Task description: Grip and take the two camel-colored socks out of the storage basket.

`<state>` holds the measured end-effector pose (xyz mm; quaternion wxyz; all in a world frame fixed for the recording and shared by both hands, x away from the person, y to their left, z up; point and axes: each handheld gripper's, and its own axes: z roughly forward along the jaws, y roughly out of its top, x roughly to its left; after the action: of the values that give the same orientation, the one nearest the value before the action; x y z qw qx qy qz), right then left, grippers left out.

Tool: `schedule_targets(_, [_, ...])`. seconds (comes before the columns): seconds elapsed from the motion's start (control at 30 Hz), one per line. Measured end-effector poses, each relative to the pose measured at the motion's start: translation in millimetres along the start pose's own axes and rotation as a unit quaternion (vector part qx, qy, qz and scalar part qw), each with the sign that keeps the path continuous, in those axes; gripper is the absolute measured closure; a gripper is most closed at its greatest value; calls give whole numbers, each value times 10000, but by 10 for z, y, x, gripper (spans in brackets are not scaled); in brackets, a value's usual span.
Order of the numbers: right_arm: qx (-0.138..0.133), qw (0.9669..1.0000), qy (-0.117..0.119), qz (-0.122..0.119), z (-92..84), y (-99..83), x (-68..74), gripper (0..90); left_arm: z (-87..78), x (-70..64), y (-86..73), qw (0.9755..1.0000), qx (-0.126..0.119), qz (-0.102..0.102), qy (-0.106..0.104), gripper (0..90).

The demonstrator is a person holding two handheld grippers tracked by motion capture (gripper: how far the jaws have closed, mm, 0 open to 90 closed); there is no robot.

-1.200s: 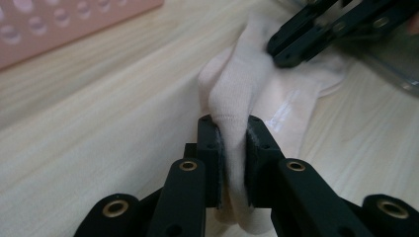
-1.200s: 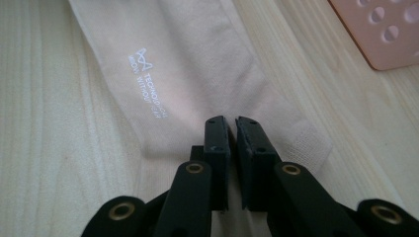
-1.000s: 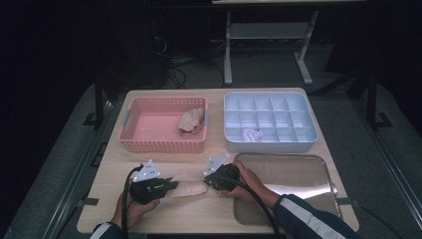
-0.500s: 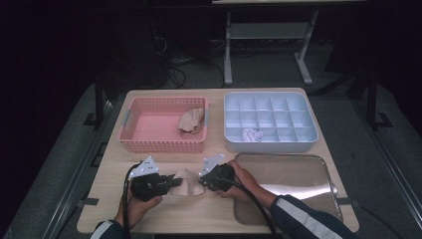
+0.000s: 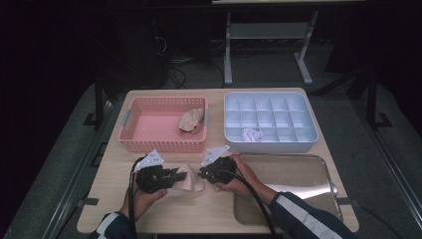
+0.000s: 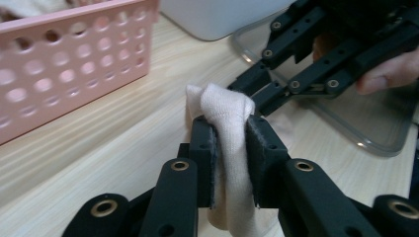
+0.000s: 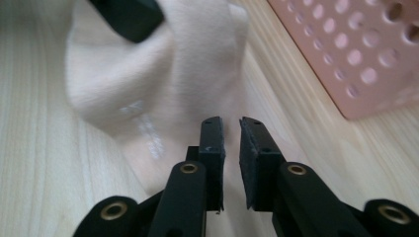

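A beige sock [image 5: 192,182] lies bunched on the wooden table [image 5: 164,214] between my two grippers. My left gripper [image 5: 177,175] comes from the left. In the left gripper view its pads [image 6: 207,148] pinch an upright fold of the sock [image 6: 223,101]; the jaws have just been opening a little, with the cloth still pressed between them. My right gripper [image 5: 203,173] faces it from the right. Its jaws [image 7: 231,131] stand almost together at the near edge of the sock [image 7: 168,64], and the cloth seems to sit in the narrow slit.
A pink basket [image 5: 149,142] behind the grippers holds another beige sock [image 5: 192,120]. A white compartment tray [image 5: 271,142] at the back right holds a white crumpled item [image 5: 252,134]. A metal tray [image 5: 298,174] lies at the front right, beside the right hand.
The grippers have come closer together. The sock, stretched flat between them a second ago, is now folded up into a bunch.
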<state>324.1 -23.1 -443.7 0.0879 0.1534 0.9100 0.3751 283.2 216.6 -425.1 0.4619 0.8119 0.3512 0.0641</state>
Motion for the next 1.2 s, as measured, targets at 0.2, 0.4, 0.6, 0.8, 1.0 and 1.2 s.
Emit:
schedule_targets(0.2, [222, 9994, -21, -260, 221, 89, 66, 815, 32, -10, 4, 9998, 66, 10, -188, 768])
schedule_targets(0.4, [316, 9992, -62, -234, 352, 105, 80, 792, 59, -37, 25, 9997, -50, -129, -202, 776])
schedule_targets(0.6, [114, 9998, -112, -84, 106, 84, -22, 702, 94, -18, 82, 9998, -44, -193, -18, 773])
schedule_targets(0.8, [236, 9997, -35, 75, -271, -110, -116, 706, 201, -22, 163, 9996, 182, -153, 132, 760])
schedule_targets(1.0, [535, 9983, -17, -219, -225, -241, -61, 699, 384, -64, 282, 9989, 347, -59, 316, 742])
schedule_targets(1.2, [519, 9984, 37, -206, -239, -257, -68, 675, 640, -112, 327, 9974, 606, 130, 373, 705])
